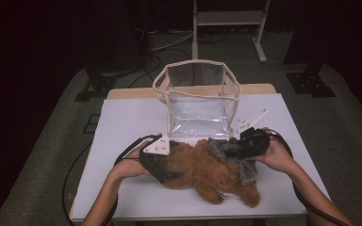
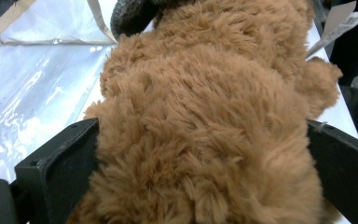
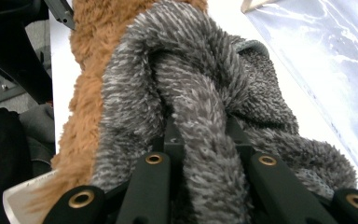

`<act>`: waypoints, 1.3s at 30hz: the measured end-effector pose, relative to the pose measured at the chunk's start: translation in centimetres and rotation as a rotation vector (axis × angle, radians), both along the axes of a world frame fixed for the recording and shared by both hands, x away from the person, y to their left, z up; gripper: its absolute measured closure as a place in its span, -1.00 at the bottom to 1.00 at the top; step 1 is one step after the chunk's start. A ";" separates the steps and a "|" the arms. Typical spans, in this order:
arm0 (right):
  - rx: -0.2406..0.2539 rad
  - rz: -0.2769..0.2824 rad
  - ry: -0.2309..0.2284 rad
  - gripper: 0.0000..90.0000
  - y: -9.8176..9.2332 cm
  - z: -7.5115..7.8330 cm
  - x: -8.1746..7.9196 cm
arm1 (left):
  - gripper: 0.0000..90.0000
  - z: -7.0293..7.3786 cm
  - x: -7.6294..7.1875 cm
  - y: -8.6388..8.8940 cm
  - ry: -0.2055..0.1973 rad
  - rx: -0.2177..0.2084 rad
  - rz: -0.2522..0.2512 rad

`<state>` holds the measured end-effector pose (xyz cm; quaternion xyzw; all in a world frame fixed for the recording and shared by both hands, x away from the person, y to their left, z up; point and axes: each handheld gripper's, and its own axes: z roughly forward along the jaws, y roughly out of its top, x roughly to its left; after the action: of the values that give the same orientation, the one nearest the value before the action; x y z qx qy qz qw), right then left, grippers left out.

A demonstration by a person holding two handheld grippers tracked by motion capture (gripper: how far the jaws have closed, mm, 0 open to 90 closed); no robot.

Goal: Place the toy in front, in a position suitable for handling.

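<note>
Counter: white counter [image 1: 122, 188], brown plush toy [image 1: 207, 172] lies near front edge.
Left tool [image 1: 158, 157]: hand low, jaws wide, pressing the toy's body.
Right tool [image 1: 245, 143]: hand low, clamped on grey scarf [image 3: 200, 107].

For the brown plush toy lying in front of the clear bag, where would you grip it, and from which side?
Probably the brown plush toy at its thick body, from the left end, where the left hand-held gripper already straddles it. The right hand-held gripper pinches its narrow grey plush part.

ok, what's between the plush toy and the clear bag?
Only bare white table cover, high view: the brown plush toy lies just short of the clear bag.
</note>
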<state>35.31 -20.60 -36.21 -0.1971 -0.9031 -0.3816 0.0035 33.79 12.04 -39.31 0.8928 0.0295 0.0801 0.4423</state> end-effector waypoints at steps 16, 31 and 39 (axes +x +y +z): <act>0.100 -0.057 -0.031 0.67 -2.2 1.0 0.8 | -0.23 3.8 1.0 -1.5 -0.070 0.194 0.098; 0.078 0.044 -0.004 0.69 1.7 -1.2 -1.2 | -0.55 4.3 0.1 0.9 0.017 0.089 0.085; 0.069 0.069 -0.031 0.69 1.7 -0.5 -2.3 | -0.37 2.3 0.0 -0.2 0.065 0.113 0.060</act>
<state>32.97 -18.90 -36.69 -0.1599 -0.8956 -0.4151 0.0094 33.78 11.88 -36.99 0.9172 0.0663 0.0658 0.3872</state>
